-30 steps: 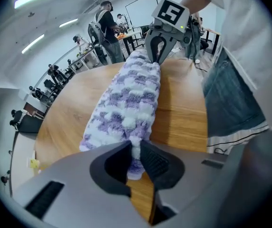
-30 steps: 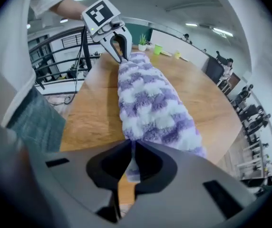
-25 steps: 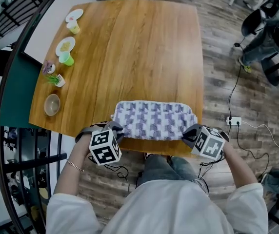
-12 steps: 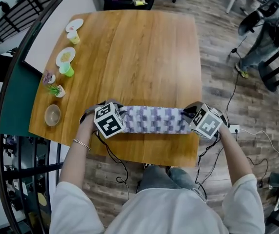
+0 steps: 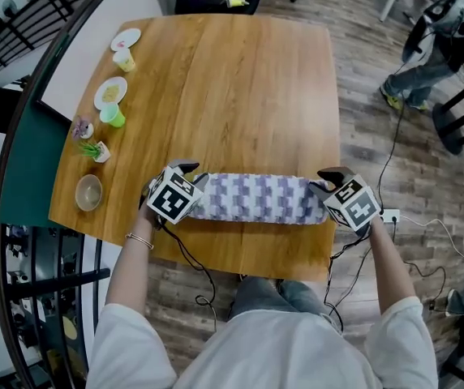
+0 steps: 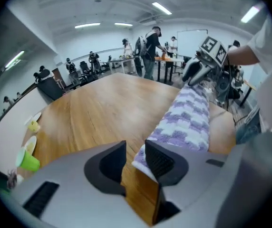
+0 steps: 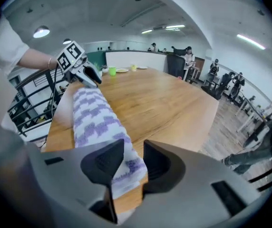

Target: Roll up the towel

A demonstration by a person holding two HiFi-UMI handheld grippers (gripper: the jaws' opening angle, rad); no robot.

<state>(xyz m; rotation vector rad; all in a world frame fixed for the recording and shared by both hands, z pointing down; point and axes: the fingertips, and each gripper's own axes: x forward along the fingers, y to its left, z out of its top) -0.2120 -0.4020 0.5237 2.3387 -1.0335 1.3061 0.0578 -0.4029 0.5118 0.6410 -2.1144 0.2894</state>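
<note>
The purple-and-white checked towel (image 5: 256,199) lies as a tight roll across the near part of the wooden table (image 5: 232,96). My left gripper (image 5: 193,173) sits at its left end and my right gripper (image 5: 324,181) at its right end. In the left gripper view the jaws (image 6: 135,148) have just been opening; bare table shows in the gap, and the towel's end (image 6: 186,120) lies beside the right finger. In the right gripper view the jaws (image 7: 133,148) have also just been opening. The towel's end (image 7: 95,115) lies below the gap, and the pads do not press on it.
Along the table's left edge stand a bowl (image 5: 88,192), a small plant (image 5: 94,148), a green cup (image 5: 112,117) and two plates (image 5: 108,93). A power strip with cable (image 5: 386,215) lies on the floor at the right. The roll lies close to the table's near edge.
Both grippers moved away from the person across the table and turned over. The towel went from a wider flat bundle at the near edge to a narrow roll. Both jaws have parted.
</note>
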